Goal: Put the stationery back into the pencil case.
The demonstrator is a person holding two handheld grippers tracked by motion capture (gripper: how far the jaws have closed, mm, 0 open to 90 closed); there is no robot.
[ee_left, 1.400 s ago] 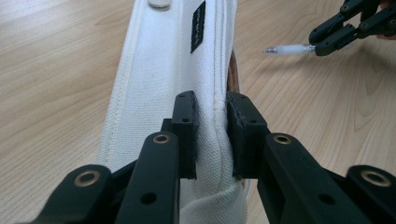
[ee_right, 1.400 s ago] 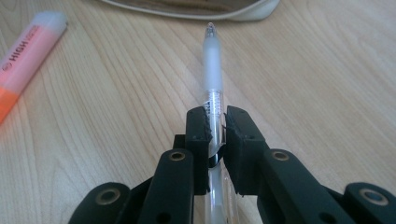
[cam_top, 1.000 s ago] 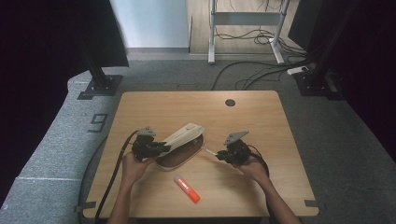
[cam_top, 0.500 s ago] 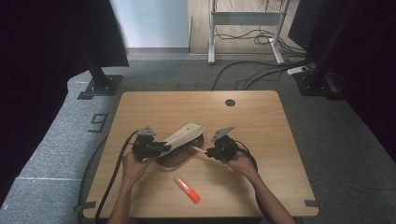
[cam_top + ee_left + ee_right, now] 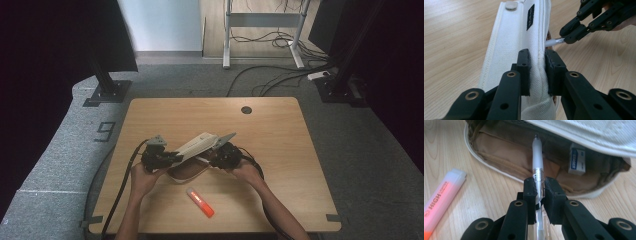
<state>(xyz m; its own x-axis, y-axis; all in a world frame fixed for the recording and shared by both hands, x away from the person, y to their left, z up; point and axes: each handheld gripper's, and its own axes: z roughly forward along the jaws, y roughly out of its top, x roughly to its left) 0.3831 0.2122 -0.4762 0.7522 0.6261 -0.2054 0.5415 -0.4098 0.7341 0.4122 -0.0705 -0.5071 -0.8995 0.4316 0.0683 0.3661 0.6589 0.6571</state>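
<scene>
A light wooden table with rounded corners stands on grey carpet. A small dark round hole sits near its far edge, well beyond both grippers. A cream fabric pencil case with a brown lining lies open on the tabletop between the left gripper and the right gripper, its lid flap raised off the wood. An orange highlighter with a pale cap lies flat on the table, on the person's side of the case, near the right gripper and apart from the case. The wood around the two grippers is bare.
</scene>
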